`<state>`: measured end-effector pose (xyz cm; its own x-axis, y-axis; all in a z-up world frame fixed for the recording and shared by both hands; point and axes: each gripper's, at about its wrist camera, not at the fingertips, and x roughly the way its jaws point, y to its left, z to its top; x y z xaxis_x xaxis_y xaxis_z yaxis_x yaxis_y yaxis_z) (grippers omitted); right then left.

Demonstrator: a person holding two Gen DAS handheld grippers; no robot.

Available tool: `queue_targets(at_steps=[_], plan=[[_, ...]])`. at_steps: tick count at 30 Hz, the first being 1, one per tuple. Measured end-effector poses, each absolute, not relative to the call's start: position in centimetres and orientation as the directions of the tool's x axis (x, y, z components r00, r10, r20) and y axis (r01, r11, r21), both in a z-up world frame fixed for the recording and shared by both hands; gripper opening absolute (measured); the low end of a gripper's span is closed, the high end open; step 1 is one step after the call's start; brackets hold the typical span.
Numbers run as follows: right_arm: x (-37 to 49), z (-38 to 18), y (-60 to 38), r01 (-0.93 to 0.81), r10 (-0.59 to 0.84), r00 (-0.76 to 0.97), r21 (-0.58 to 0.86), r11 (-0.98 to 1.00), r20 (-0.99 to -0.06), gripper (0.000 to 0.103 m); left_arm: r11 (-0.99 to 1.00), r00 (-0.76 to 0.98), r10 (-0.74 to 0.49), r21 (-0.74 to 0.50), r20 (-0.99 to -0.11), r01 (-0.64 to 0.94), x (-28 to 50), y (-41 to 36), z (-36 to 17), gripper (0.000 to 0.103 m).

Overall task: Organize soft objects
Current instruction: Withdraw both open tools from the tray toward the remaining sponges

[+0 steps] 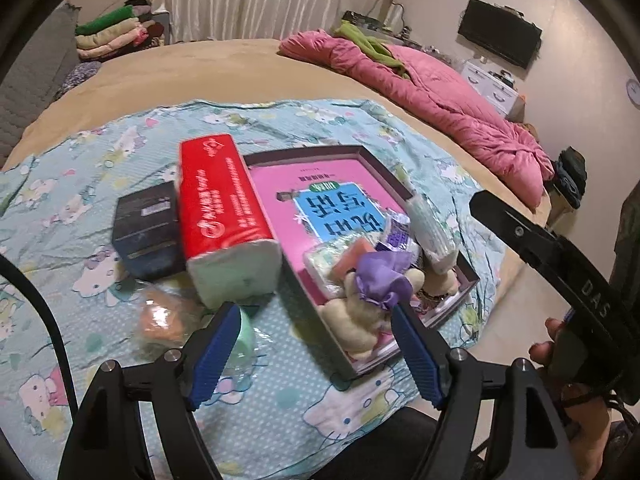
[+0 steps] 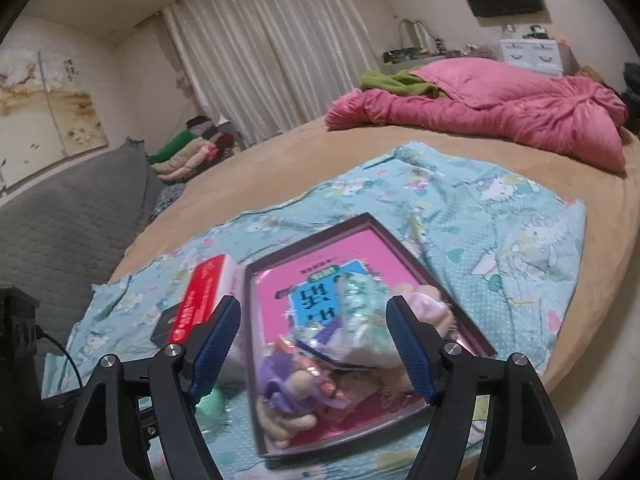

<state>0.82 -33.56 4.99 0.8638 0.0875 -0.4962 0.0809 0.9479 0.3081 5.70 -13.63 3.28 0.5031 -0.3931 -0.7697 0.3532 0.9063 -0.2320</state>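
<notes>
Left gripper (image 1: 316, 352) spread wide and empty, right gripper (image 2: 314, 350) the same — both hovering over the bed.

Red tissue pack (image 1: 224, 216) sits just left of the box (image 1: 444, 204) holding the plush (image 1: 360, 320); I'd pinch it mid-body, gently — it'll squash.

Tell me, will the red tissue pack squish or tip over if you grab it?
The red tissue pack probably squishes: its white end looks soft and puffy. It's likely light, being tissues in thin wrap. It seems propped at a tilt beside the tray, so a push might topple it.
</notes>
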Motion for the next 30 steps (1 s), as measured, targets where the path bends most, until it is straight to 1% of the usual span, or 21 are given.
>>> queue_targets(at_steps=[10,15,24,30], plan=[[0.6,6.6,-29.8,0.005,0.138,0.863,0.281,0.960,-0.486,0.077,0.926,0.560,-0.370,-0.241,-0.742,0.292,5.7,-9.4,5.1,0.077],[0.7,6.6,-28.2,-0.019,0.153,0.853,0.263,0.965,-0.500,0.077,0.943,0.585,-0.330,-0.233,-0.741,0.236,6.5,-6.6,5.3,0.077],[0.8,5.8,-24.6,-0.100,0.206,0.817,0.220,0.970,-0.539,0.077,0.958,0.586,-0.282,-0.250,-0.760,0.137,8.0,-1.5,4.1,0.077],[1.4,4.1,-21.7,-0.167,0.247,0.763,0.187,0.968,-0.598,0.077,0.963,0.559,-0.259,-0.256,-0.788,0.085,8.9,0.7,2.1,0.077]])
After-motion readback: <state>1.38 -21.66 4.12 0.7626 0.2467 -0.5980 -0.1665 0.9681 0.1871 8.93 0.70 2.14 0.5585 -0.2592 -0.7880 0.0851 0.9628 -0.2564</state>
